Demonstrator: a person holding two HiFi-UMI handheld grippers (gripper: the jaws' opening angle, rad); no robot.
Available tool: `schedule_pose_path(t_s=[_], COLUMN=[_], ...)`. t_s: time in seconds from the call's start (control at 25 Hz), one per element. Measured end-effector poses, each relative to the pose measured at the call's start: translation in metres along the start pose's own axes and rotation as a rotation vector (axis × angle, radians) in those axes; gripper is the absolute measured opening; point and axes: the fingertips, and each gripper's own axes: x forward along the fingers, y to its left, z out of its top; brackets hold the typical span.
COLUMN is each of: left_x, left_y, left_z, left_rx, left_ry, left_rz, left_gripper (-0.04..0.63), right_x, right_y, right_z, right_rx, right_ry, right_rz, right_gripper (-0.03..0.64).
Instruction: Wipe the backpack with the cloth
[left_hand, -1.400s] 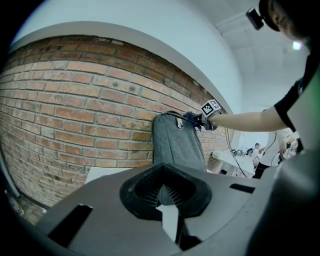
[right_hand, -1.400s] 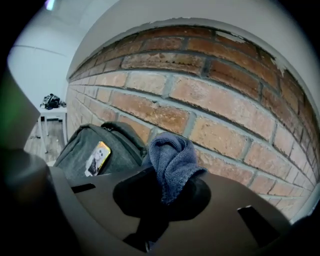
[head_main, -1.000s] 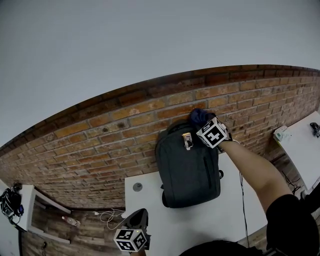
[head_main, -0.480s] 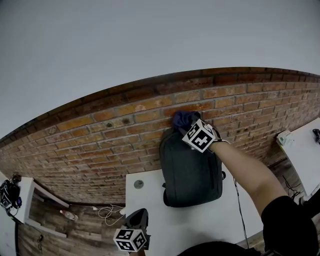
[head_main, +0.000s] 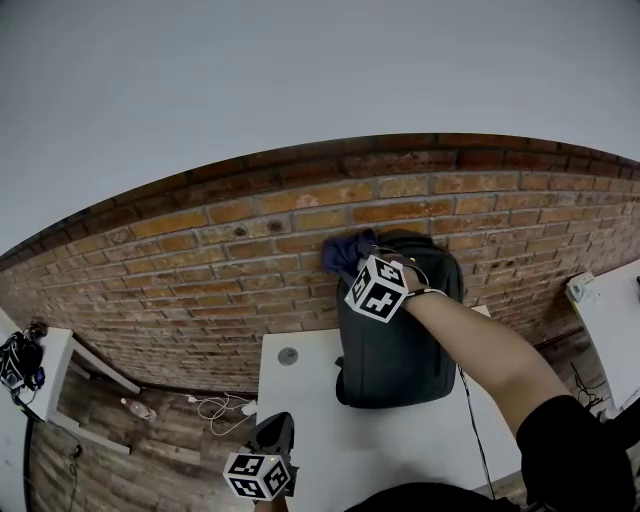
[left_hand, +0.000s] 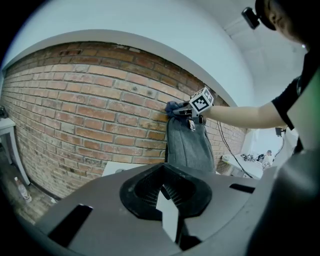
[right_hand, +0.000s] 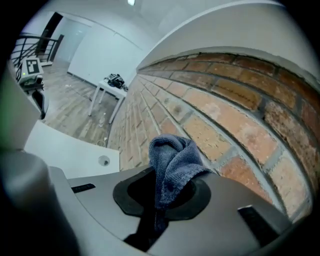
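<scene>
Your right hand-held gripper (head_main: 358, 264), clenched on the cloth (head_main: 338, 252), has slid left to the top-left corner of the backpack (head_main: 400, 345). The backpack stands on the counter (head_main: 300, 400). Your left hand-held gripper (head_main: 281, 424) is closed and empty.

One backpack (head_main: 400, 340), one cloth (head_main: 343, 254), two grippers (left gripper (head_main: 274, 430), right gripper (head_main: 360, 266)), seemingly three white tables (head_main: 310, 400).

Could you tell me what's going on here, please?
A person holds a gripper in each hand. The right gripper is shut on a blue cloth, held at the top left corner of a dark backpack that stands on a white table against a brick wall. The left gripper is low by the table's near edge, jaws together with nothing between them.
</scene>
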Motion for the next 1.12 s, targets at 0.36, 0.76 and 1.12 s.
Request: schedule_pose_path(t_s=[0.36, 0.76, 1.12], left_x=[0.002, 0.007, 0.013], left_y=[-0.003, -0.014, -0.031], left_z=[-0.004, -0.002, 0.007], left_rx=[-0.002, 0.027, 0.067], left_ry=[0.003, 0.022, 0.034], left_rz=[0.006, -0.013, -0.047], left_gripper=[-0.006, -0.006, -0.006], right_x=[-0.001, -0.037, -0.076], right_y=[-0.017, -0.07, -0.105], right_z=[-0.009, -0.056, -0.114], right_rx=[0.056, 0.16, 0.369], right_ry=[0.041, 0.084, 0.099], right_rz=[-0.051, -0.164, -0.211], right_gripper=[0.038, 0.038, 0.038])
